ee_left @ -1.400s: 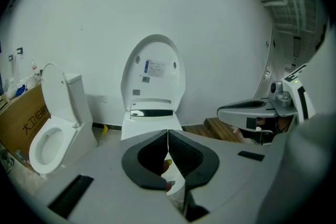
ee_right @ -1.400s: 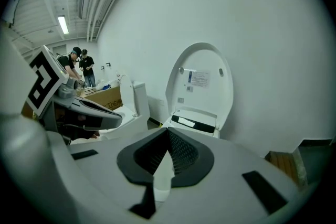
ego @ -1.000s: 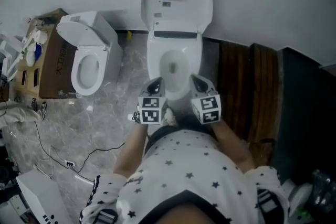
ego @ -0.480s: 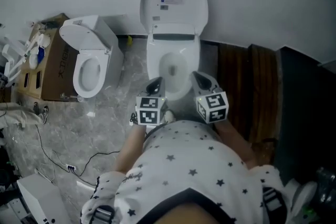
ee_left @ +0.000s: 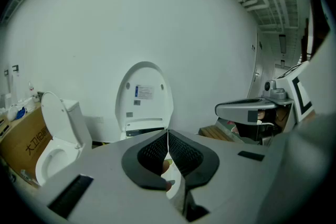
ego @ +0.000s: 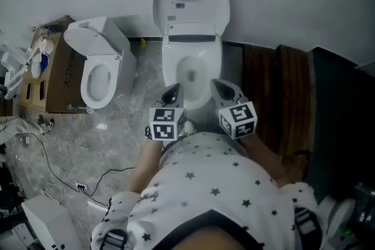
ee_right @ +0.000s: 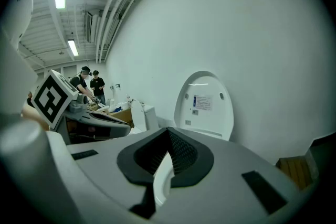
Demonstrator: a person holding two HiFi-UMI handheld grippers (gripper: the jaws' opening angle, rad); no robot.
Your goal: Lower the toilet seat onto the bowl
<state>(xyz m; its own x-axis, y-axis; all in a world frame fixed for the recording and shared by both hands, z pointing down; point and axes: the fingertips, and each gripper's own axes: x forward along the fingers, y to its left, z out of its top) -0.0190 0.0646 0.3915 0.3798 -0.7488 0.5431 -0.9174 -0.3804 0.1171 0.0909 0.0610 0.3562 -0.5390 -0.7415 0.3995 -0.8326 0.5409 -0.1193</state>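
While the toilet seat stands upright against the wall at the back of the bowl, both tools hang low by the bowl's front rim. The left gripper and right gripper each have jaws pressed together, holding nothing. I'd hook the seat's top edge with a closed tip, then ease it down slowly rather than let it drop.

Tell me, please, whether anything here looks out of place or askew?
A second toilet stands on the floor left of the main toilet, beside a cardboard box, looking stored rather than installed. Loose cables trail across the floor.
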